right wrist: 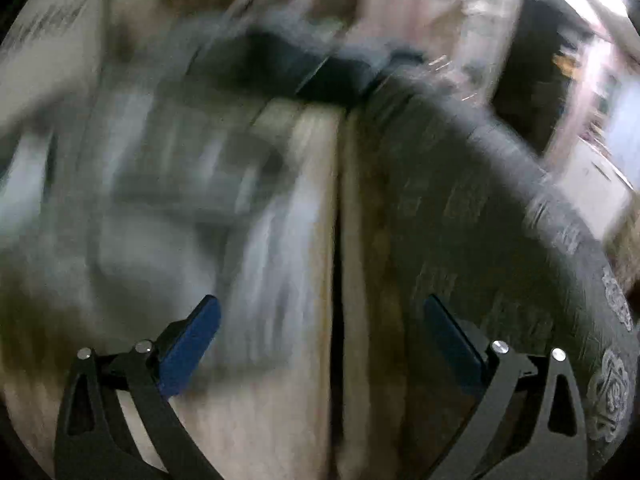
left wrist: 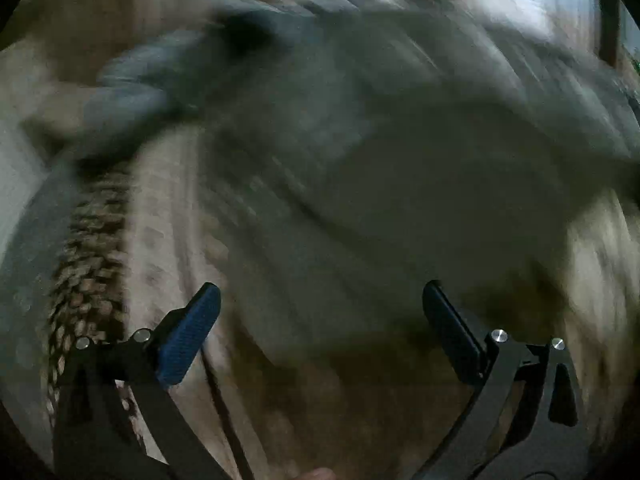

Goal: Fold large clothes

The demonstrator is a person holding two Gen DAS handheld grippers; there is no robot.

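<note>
Grey garment point(left wrist: 360, 152), a large piece of clothing, lies spread over a tan cushioned surface point(left wrist: 168, 220) ahead of the left gripper point(left wrist: 320, 320); heavy blur hides its outline, but its bulk seems to run across the left wrist view from upper left to right, with a bunched, bluish-grey end point(left wrist: 132, 80) at the upper left. In the right wrist view the same grey cloth point(right wrist: 160, 184) sits left of a dark seam point(right wrist: 338, 240) dividing two tan cushions. A dark patterned cloth point(right wrist: 520, 220) with pale round motifs lies along the right side there, its motifs too smeared to read. A woven, speckled strip point(left wrist: 88, 264) runs down the left edge in the left wrist view. No readable writing shows. Both grippers stand wide apart with nothing between the blue pads point(left wrist: 188, 336); the right gripper point(right wrist: 320, 332) hangs over the seam, holding nothing.
</note>
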